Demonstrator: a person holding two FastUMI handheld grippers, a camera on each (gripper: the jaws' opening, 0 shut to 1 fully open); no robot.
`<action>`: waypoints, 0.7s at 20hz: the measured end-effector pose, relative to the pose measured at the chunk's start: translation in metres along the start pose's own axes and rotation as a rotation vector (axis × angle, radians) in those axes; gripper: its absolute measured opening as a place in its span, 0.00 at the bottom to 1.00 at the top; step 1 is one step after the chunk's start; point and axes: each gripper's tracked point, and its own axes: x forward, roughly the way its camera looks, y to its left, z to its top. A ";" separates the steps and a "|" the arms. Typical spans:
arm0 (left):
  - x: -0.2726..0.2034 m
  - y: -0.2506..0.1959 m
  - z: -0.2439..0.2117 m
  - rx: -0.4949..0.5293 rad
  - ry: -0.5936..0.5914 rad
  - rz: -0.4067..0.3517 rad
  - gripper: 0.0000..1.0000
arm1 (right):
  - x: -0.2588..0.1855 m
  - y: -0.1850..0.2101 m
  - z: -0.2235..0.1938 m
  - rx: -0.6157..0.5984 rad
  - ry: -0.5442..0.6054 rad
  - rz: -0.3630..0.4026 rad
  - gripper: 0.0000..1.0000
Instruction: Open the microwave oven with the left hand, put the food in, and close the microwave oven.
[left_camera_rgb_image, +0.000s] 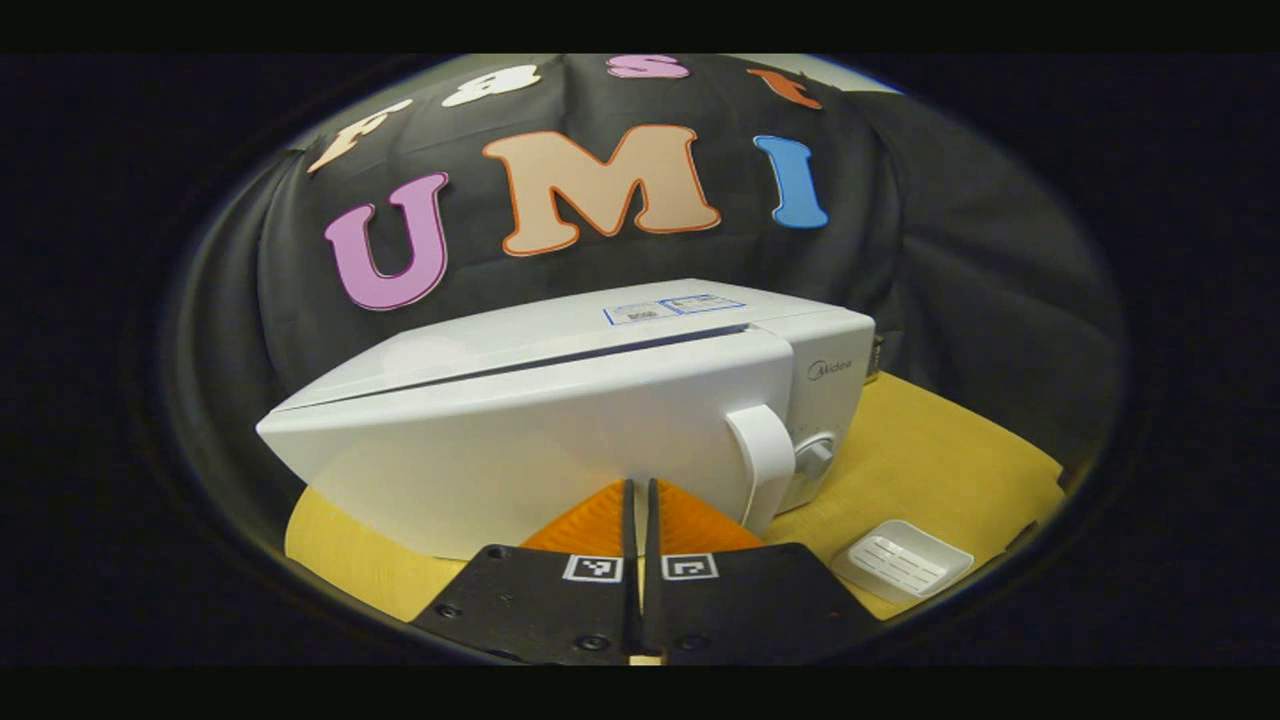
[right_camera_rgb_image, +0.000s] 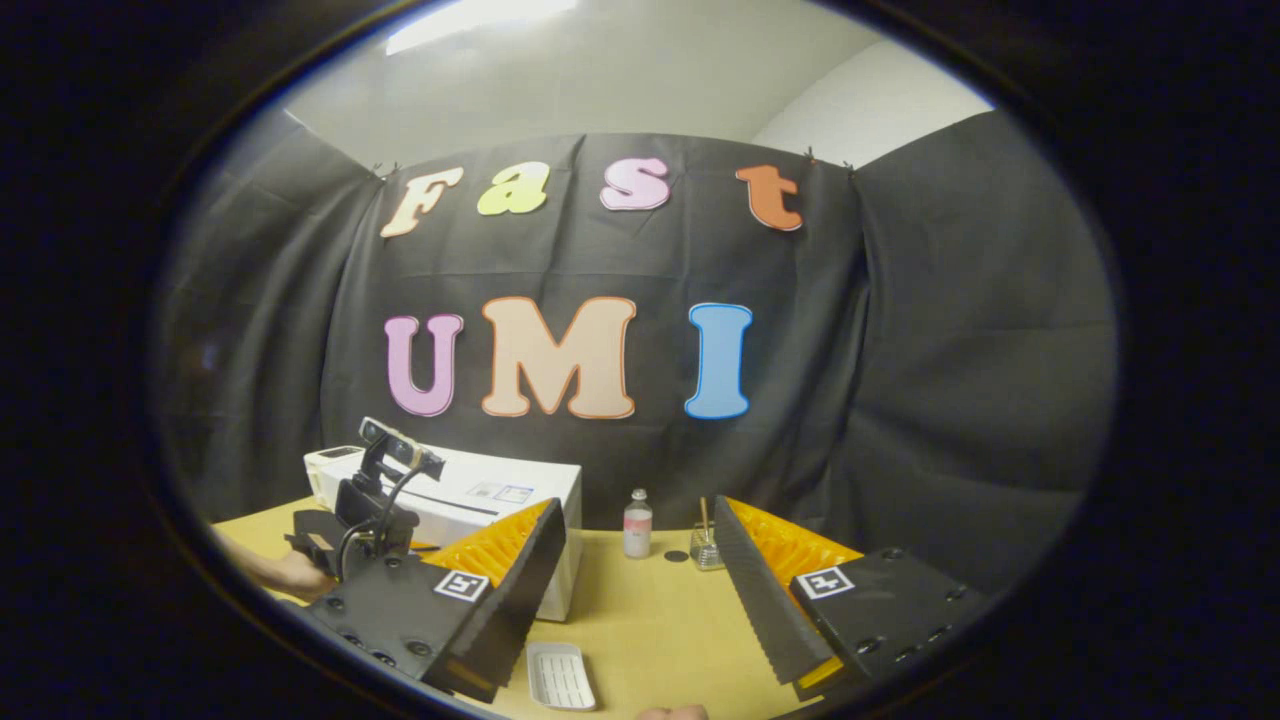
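Seen in the left gripper view: left gripper (left_camera_rgb_image: 640, 500) pressed together, its two fingers side by side with only a thin slit between, pinching nothing, tips just in front of the lower edge of the microwave oven's (left_camera_rgb_image: 560, 420) door. Door closed, its curved white handle (left_camera_rgb_image: 762, 455) just to the right of the fingertips and not touched by them. Beyond the handle, a round knob (left_camera_rgb_image: 815, 458) on the oven's control panel. To the right of the microwave oven and nearer the camera, a small white ribbed tray (left_camera_rgb_image: 902, 560) lying flat on the yellow table (left_camera_rgb_image: 930, 450), apart from the oven. Whether any food sits on it, cannot tell. Seen in the right gripper view: right gripper (right_camera_rgb_image: 635, 575) spread wide, jaws well apart and holding nothing, raised above the table (right_camera_rgb_image: 650, 610). Between and below its fingers, the same white tray (right_camera_rgb_image: 560, 675), just in front of the microwave oven's (right_camera_rgb_image: 500, 500) near corner. Left of that, in front of the oven, the left gripper (right_camera_rgb_image: 372, 510) with a hand (right_camera_rgb_image: 295, 572) on it. Farther back, to the right of the microwave oven, a small clear bottle (right_camera_rgb_image: 637, 523) with a pale label, then a small glass (right_camera_rgb_image: 706, 545) with a stick standing in it, both upright on the table near the black cloth wall.
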 end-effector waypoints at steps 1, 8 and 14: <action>0.001 0.004 0.002 0.018 -0.003 0.009 0.00 | 0.001 -0.001 0.001 -0.002 -0.002 -0.005 0.93; 0.005 0.018 -0.007 -0.092 0.029 0.092 0.00 | 0.004 -0.011 -0.003 -0.005 0.024 -0.024 0.93; -0.034 0.029 0.016 -0.044 -0.037 0.099 0.01 | 0.007 -0.014 -0.005 0.017 0.033 -0.017 0.95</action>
